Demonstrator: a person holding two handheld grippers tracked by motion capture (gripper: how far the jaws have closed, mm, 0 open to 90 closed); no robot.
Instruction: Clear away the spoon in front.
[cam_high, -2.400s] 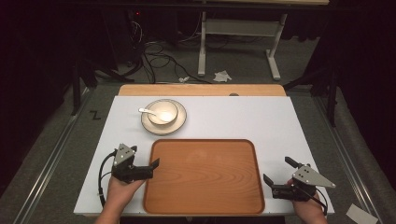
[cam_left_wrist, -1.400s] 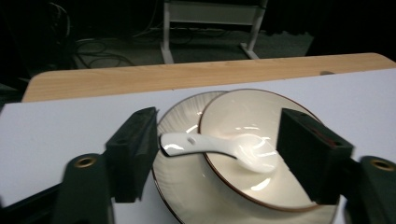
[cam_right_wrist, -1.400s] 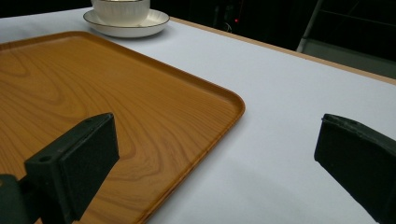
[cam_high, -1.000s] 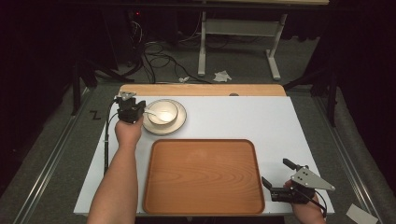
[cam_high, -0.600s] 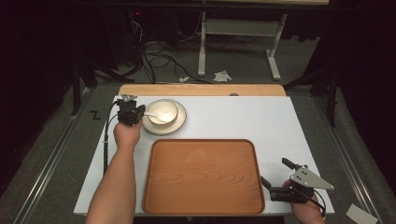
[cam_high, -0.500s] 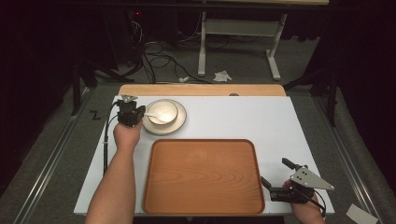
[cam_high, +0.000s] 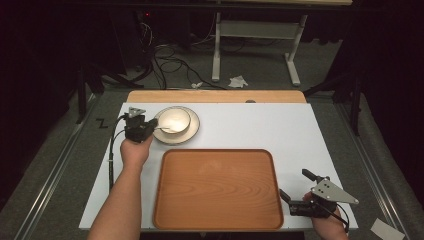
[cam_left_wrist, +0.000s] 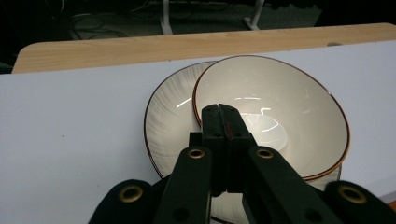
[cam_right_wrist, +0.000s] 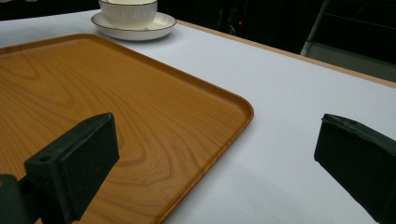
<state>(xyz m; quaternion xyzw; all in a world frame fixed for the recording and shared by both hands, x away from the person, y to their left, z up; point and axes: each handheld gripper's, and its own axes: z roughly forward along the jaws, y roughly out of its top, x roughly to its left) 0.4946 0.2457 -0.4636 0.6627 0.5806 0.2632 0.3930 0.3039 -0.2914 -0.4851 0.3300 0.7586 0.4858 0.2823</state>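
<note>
Looking across the wide white bench (cam_high: 300, 130), I have the big rectangular wooden tray (cam_high: 218, 187) bare at the near edge. The round cream plate with a dark rim (cam_high: 192, 131) sits just beyond the tray's far left corner, near the bench's far left corner. On it stands the cream bowl (cam_high: 175, 119), with what looks like a pale spoon (cam_high: 164, 129) leaning out toward me.

My left claw (cam_left_wrist: 219, 109) is pressed narrow, jaws together, with its tips at the bowl's near rim. Whether they pinch the rim, the spoon handle or nothing, I cannot tell.

My right claw (cam_right_wrist: 215, 154) rests wide at the near right corner, beside the tray and holding nothing.

I judge the job is bringing the crockery onto the tray. To do it well, I should confirm the pinch before lifting. I should also keep the lift low and level so the bowl does not skid off the plate, and use the right claw to steady the far side.
</note>
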